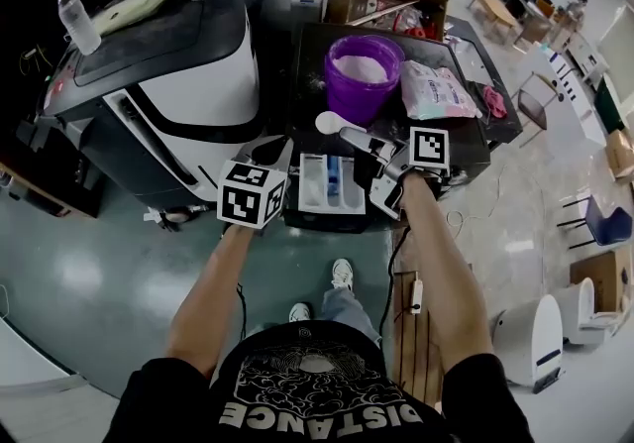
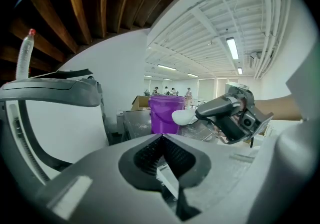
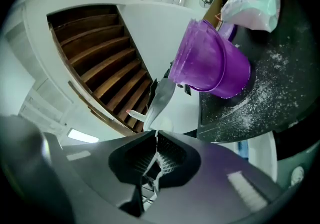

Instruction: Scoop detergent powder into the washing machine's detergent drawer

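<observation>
Right gripper [image 1: 368, 145] clamps the scoop [image 1: 333, 122] — bowl beside purple bucket [image 1: 363, 84].

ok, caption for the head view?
Right tongs hold a white scoop between the purple bucket and the open detergent drawer.

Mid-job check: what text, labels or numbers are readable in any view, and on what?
"DISTANCE": on the person's black T-shirt, upside down in the head view.
Pink bag: print too blurred to read.
Marker cubes: square patterns only, no words.
Purple bucket, white spoon: no print visible.
</observation>
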Available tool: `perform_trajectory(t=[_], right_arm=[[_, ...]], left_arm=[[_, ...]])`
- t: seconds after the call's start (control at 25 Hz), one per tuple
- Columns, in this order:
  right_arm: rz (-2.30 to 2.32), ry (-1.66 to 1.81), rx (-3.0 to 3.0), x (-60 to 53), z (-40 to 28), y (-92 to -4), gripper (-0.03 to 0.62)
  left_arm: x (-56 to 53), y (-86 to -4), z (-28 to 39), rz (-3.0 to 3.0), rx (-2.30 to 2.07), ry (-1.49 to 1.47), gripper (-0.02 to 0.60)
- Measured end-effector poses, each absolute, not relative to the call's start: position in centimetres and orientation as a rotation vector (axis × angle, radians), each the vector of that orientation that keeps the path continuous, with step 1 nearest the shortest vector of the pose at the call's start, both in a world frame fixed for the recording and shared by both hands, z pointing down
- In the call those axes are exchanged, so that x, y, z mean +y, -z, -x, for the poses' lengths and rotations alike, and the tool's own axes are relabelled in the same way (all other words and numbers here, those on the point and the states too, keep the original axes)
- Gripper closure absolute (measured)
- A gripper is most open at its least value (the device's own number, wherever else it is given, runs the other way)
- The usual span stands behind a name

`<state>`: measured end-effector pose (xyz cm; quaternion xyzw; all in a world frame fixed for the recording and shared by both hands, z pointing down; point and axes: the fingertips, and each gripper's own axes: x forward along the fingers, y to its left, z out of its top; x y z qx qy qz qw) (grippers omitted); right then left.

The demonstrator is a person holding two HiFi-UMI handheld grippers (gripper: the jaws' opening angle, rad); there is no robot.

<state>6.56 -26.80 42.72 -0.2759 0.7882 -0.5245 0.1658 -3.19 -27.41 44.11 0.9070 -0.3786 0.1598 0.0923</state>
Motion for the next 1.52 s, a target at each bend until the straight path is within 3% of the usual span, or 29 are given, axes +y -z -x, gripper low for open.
perform_trajectory(t=[0.72, 1.16, 1.52], right_arm=[[1.098, 1.520, 2.914, -23.8, -4.8, -54.3, 0.559], [1.337, 1.200, 3.348, -23.6, -4.4, -56.9, 0.560], [1.361, 0.584, 3.789, -22.5, -3.4, -57.3, 0.560]], left_arm=[[-24.6, -49.4, 4.4, -2.609, -1.097, -0.543, 0.581], [-23.6, -50.8, 5.5, -2.572, -1.104, -0.550, 0.581], [-23.1, -51.0, 5.9, -2.573, -1.095, -0.543, 0.581]])
